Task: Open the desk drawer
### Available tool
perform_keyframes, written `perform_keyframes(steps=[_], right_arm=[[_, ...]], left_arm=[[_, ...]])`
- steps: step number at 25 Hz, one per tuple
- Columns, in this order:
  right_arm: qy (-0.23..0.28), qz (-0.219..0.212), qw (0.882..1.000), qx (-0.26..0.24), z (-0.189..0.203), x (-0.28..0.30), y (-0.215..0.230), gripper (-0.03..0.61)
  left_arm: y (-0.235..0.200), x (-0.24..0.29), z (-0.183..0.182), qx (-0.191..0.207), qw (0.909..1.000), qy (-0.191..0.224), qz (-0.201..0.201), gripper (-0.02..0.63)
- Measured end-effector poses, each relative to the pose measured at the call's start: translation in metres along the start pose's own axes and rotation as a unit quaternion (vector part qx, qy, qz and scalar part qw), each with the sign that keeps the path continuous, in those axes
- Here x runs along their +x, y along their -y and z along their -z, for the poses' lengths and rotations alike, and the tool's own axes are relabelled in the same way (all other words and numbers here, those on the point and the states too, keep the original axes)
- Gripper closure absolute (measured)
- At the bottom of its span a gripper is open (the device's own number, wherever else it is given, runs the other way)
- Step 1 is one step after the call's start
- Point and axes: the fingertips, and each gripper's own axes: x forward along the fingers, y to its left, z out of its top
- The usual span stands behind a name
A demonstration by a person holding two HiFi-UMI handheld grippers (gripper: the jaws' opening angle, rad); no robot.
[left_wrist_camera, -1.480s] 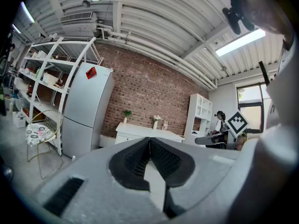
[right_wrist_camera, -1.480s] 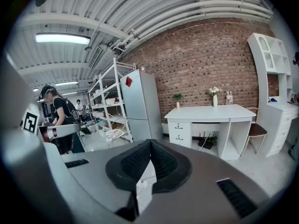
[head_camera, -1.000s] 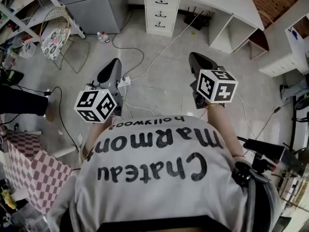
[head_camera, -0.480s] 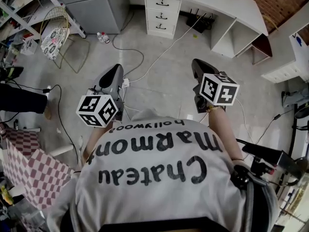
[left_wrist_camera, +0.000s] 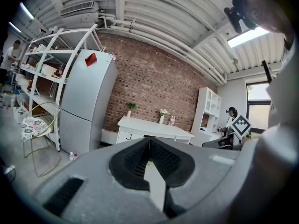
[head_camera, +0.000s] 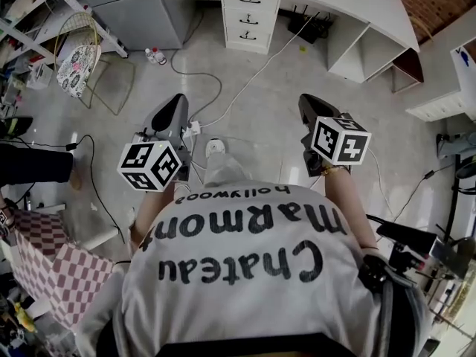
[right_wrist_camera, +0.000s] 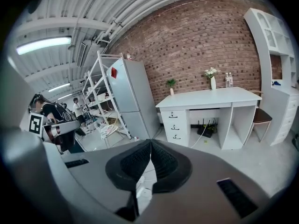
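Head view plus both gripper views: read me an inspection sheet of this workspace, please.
Surface: grey floor stretches between the grippers and the desk.
Job's things: white desk ahead; its three drawers are all shut.
Clutter: bottles on the floor by the fridge; wire chair.
Grippers: left gripper and right gripper both shut, holding nothing, well short of the desk.
Cables: white cable runs from the desk to a power strip.
Surroundings: brick wall, shelving, checkered cloth.
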Motion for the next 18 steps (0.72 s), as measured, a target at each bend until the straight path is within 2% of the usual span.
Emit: perform_keyframes(steps=[6,10,18], right_arm=[[-0.009,0.017,1.000,-0.025,-0.034,0.051,-0.001,0.565],[-0.007,0.029,0.999,-0.016,-0.060,0.079,-0.002,0.565],[0.000,0.059,0.998,-0.003,-0.103,0.132,0.000,0.565]], left_arm=[[-0.032,0.061,-0.016,-0.010,0.9994,-0.014,0.030,0.598],[-0.051,0.097,-0.038,0.001,0.9981,-0.023,0.058,0.598],[-0.111,0.157,-0.084,0.006,0.9971,-0.015,0.075,0.598]])
